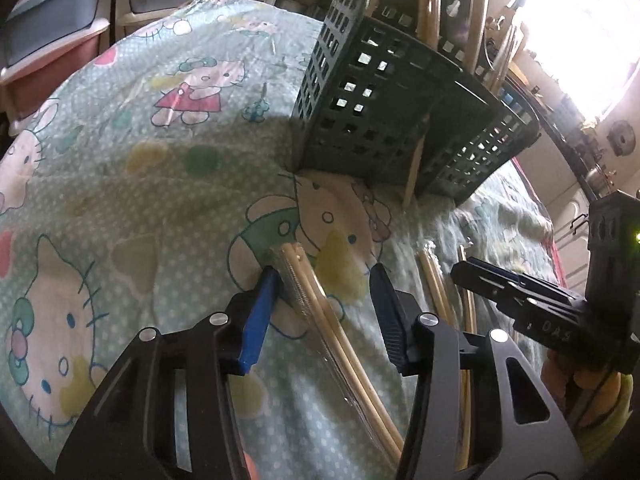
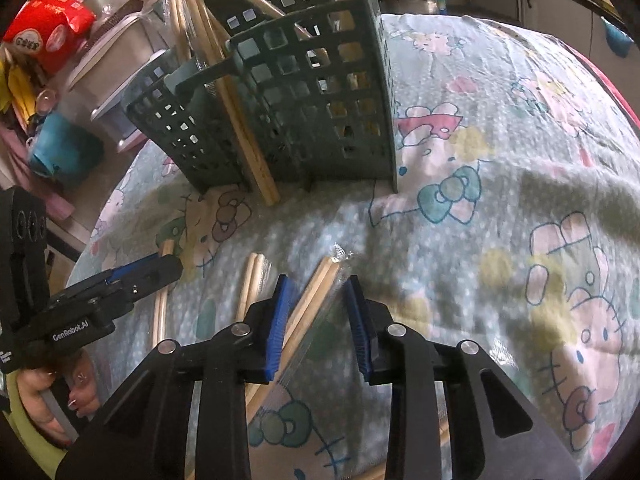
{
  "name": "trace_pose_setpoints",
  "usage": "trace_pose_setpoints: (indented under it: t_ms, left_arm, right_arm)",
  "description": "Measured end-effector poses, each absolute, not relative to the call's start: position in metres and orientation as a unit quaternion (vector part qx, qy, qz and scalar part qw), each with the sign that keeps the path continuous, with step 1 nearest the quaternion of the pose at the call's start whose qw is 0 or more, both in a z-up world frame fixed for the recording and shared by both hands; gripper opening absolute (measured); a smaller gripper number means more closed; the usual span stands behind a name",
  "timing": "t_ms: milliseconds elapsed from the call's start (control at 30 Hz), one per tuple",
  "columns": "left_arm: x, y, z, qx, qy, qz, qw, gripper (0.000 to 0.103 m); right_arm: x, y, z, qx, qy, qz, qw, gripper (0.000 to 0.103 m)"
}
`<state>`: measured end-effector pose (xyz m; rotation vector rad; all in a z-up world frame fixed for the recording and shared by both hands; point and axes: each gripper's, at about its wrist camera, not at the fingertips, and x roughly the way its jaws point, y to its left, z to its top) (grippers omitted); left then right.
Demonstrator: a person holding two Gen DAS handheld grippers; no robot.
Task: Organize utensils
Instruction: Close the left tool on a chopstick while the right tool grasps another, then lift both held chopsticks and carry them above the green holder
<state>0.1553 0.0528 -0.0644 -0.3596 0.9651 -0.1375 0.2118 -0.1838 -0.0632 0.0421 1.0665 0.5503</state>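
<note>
You are at the pick-up step: each gripper straddles a pair of pale wooden chopsticks in a clear plastic sleeve, lying on the cartoon-cat printed cloth in front of the dark green perforated plastic utensil basket (image 1: pixel 400 120).

The left gripper (image 1: pixel 320 304) has its blue-padded jaws partly open around its wrapped chopstick pair (image 1: pixel 308 292). The left pad sits against or just beside the sleeve, while the right pad stands clear, so nothing is gripped yet. Centre the pair between the pads before you squeeze, or the sticks will likely roll sideways. Close onto the wood, not only the loose wrapper, which looks slippery.

The right gripper (image 2: pixel 316 316) is likewise partly open over its own sleeved chopstick pair (image 2: pixel 316 296), which runs at a slant between the jaws. The left pad seems to touch the sticks; the right pad is apart. Rolling the wrist so the pads lie parallel to the sticks should give a squarer hold.

Both grippers point steeply down toward the cloth, tips near the sticks' basket-side ends. Your left hand (image 2: pixel 48 396) wraps the handle low and away from the basket. More loose chopsticks (image 2: pixel 250 284) lie between the two grippers; keep clear of them. The basket already holds several upright chopsticks (image 2: pixel 192 20).
</note>
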Motion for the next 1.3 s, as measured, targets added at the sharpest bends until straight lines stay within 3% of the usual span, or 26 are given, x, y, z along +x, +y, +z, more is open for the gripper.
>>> trace_pose_setpoints:
  t_ms: [267, 467, 800, 1300]
  left_arm:
    - [0.169, 0.061, -0.069, -0.169, 0.459, -0.051, 0.870, 0.018]
    - [0.171, 0.065, -0.069, -0.173, 0.458, -0.054, 0.870, 0.014]
    - [0.165, 0.072, -0.062, -0.193, 0.449, -0.068, 0.870, 0.008]
    - [0.146, 0.048, -0.006, -0.177, 0.384, -0.105, 0.900, 0.005]
  right_arm:
    - [0.221, -0.170, -0.063, 0.004, 0.505, 0.247, 0.827, 0.027]
    - [0.225, -0.157, -0.062, -0.017, 0.500, 0.234, 0.833, 0.024]
    - [0.227, -0.160, -0.061, 0.009, 0.493, 0.241, 0.836, 0.011]
    - [0.191, -0.186, -0.007, 0.049, 0.411, 0.311, 0.855, 0.010]
